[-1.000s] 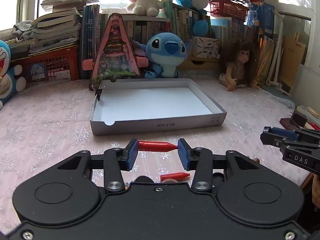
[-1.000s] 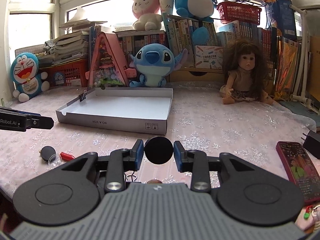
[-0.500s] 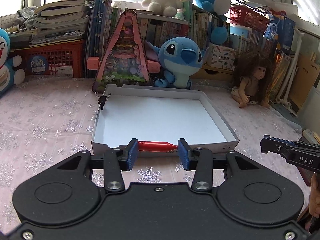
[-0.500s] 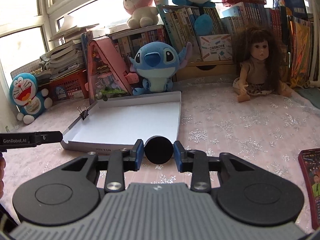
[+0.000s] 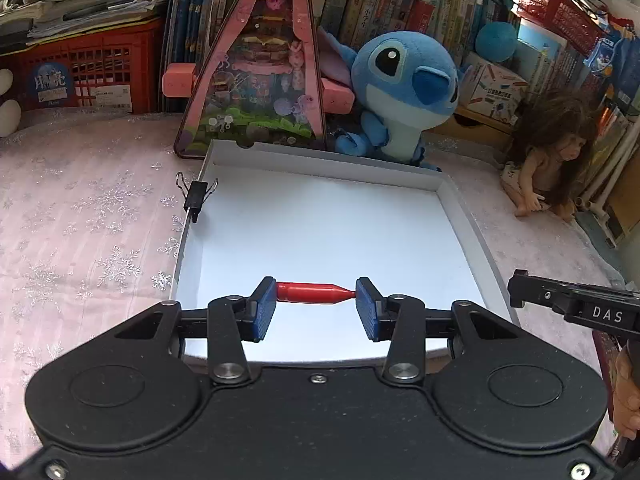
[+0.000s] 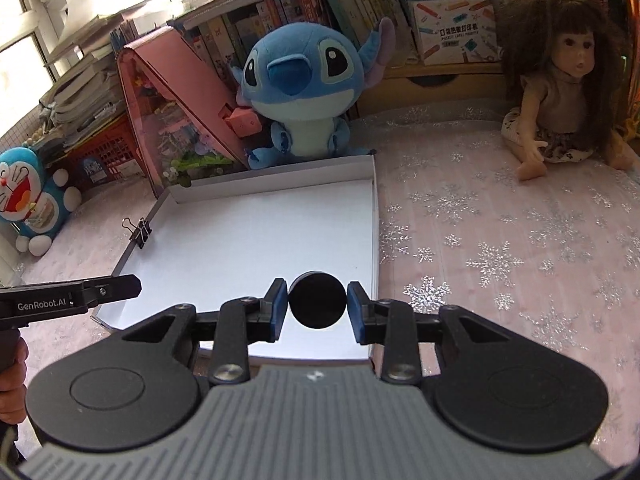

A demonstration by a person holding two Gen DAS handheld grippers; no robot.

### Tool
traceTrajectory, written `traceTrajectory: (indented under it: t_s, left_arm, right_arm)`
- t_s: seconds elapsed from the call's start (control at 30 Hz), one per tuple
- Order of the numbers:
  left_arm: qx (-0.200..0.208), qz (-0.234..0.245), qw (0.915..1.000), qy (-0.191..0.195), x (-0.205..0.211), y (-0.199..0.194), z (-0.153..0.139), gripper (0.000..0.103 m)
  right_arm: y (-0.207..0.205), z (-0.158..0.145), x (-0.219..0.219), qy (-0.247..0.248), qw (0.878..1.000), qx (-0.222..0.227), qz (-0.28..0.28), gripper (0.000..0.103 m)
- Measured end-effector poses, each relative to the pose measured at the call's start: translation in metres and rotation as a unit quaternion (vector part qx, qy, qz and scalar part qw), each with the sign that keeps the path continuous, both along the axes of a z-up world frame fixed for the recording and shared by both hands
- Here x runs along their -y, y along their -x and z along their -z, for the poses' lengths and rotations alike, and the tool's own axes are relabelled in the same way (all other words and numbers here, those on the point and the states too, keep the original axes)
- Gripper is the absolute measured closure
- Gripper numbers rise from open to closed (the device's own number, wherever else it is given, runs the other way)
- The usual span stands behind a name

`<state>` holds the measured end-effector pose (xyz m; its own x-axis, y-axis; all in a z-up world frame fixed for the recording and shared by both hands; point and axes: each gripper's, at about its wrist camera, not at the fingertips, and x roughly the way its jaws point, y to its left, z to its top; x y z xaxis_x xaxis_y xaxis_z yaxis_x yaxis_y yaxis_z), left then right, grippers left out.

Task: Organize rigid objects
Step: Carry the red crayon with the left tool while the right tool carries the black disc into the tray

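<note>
By the tray's [image 5: 192,240] left edge a black binder clip [image 5: 196,194] is clipped on the wall. My left tongs [image 5: 316,304] are clenched endwise on a red pen cap [image 5: 314,293], hanging over the near left part of the white tray floor. My right tongs [image 6: 317,306] grasp a black round disc [image 6: 317,299] by its rim, over the tray's near right corner. In the left wrist view the side of my right tongs reads "DAS"; in the right wrist view the side of my left tongs reads "GenRobot.AI". Behind the tray's far edge stand a pink triangular toy box [image 5: 256,68] and a blue plush toy [image 6: 304,84]; a doll [image 6: 560,92] sits at the right.
</note>
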<state>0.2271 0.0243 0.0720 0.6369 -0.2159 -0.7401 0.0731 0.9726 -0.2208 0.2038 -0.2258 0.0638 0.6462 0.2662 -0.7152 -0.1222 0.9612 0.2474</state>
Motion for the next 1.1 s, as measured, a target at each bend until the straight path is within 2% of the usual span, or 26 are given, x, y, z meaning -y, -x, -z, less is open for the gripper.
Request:
traceTrajectory:
  t_s: [0.27, 0.4, 1.1]
  left_arm:
    - [-0.059, -0.001, 0.998, -0.023, 0.014, -0.052, 0.028, 0.062]
    - [-0.068, -0.007, 0.9971, -0.034, 0.019, -0.064, 0.04, 0.062]
    - [-0.057, 0.002, 0.9969, -0.054, 0.024, -0.065, 0.05, 0.062]
  right_arm:
    - [-0.054, 0.021, -0.027, 0.037, 0.997, -0.06, -0.012, 0.065]
    - [-0.067, 0.027, -0.039, 0.069, 0.996, -0.061, -0.018, 0.065]
    - [-0.07, 0.051, -0.058, 0.097, 0.993, -0.061, -0.031, 0.064]
